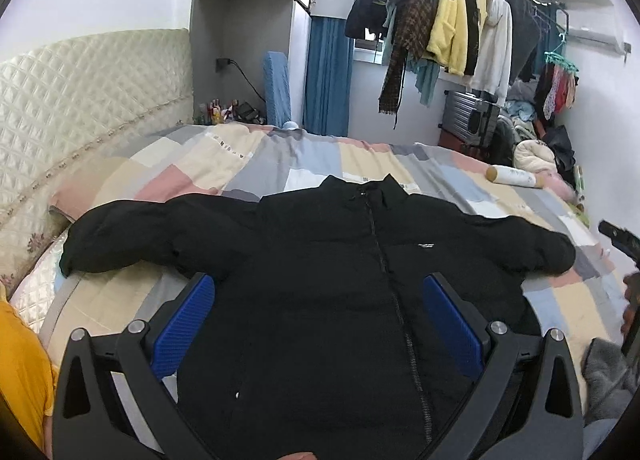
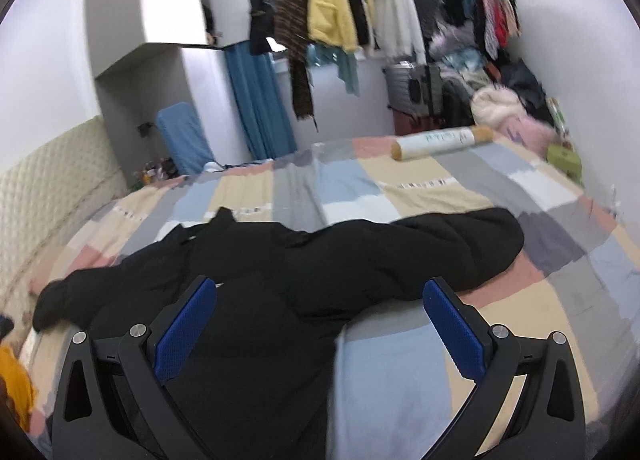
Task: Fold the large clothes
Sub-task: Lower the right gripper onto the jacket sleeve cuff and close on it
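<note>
Left claw [image 1: 318, 324] over jacket zipper [image 1: 380, 244]

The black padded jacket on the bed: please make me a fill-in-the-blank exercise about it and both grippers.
1. The black padded jacket lies flat with both sleeves spread out on a patchwork-patterned ____.
2. Its front zipper is ____ up to the collar.
3. The left gripper and the right gripper both have their blue-padded jaws ____, holding nothing.
4. Beyond the jacket, a cream-coloured ____ lies on its side.

Missing words: bed cover; closed; open; bottle
</note>
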A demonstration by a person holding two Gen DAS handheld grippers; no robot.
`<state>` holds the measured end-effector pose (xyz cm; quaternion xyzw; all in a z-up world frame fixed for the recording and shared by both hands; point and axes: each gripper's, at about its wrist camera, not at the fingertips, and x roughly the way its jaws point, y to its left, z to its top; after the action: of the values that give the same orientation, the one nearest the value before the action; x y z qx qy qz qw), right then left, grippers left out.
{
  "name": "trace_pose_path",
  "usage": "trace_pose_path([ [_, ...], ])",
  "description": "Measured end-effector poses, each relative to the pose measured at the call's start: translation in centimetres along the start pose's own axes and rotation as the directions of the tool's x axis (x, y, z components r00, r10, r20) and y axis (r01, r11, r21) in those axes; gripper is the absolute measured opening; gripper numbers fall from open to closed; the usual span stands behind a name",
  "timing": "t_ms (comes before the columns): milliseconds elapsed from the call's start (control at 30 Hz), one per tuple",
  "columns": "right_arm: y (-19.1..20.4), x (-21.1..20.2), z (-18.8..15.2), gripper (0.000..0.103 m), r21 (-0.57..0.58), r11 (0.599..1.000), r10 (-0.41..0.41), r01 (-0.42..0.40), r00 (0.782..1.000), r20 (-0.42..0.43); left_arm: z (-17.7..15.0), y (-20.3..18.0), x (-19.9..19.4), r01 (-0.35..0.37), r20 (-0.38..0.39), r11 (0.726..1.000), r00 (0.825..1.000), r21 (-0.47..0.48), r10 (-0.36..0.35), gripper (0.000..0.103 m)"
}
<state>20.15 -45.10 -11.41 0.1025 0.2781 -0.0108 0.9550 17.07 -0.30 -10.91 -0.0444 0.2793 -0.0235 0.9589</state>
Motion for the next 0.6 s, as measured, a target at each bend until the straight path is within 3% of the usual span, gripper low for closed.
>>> trace_pose_path([
  [167,-7.0,5.2,0.5,0.103,0.142,0.99,-0.025,0.026,1.0,-0.013,-1.0,0.9,2.3,0.039,-0.033,0.998,0.999,-0.049,-0.041,0.103],
  [300,-13.6,8.6,0.2,0.103,0.296,0.953,-0.063,0.068,0.998,-0.028,-1.8,0.8,3.9,-0.001,-0.052,0.999,0.999,-0.048,-0.001,0.103],
  [467,-23.0,11.5,-2.0,0.099,0.527,0.841,-0.103,0.121,0.993,-0.062,-2.4,0.6,5.5,0.001,-0.081,0.997,0.997,-0.073,-0.007,0.103],
  [600,-28.4,12.7,-3.5,0.096,0.641,0.758,-0.132,0.117,0.991,-0.025,-2.8,0.4,6.8,-0.022,-0.088,0.997,0.996,-0.072,0.016,0.103],
])
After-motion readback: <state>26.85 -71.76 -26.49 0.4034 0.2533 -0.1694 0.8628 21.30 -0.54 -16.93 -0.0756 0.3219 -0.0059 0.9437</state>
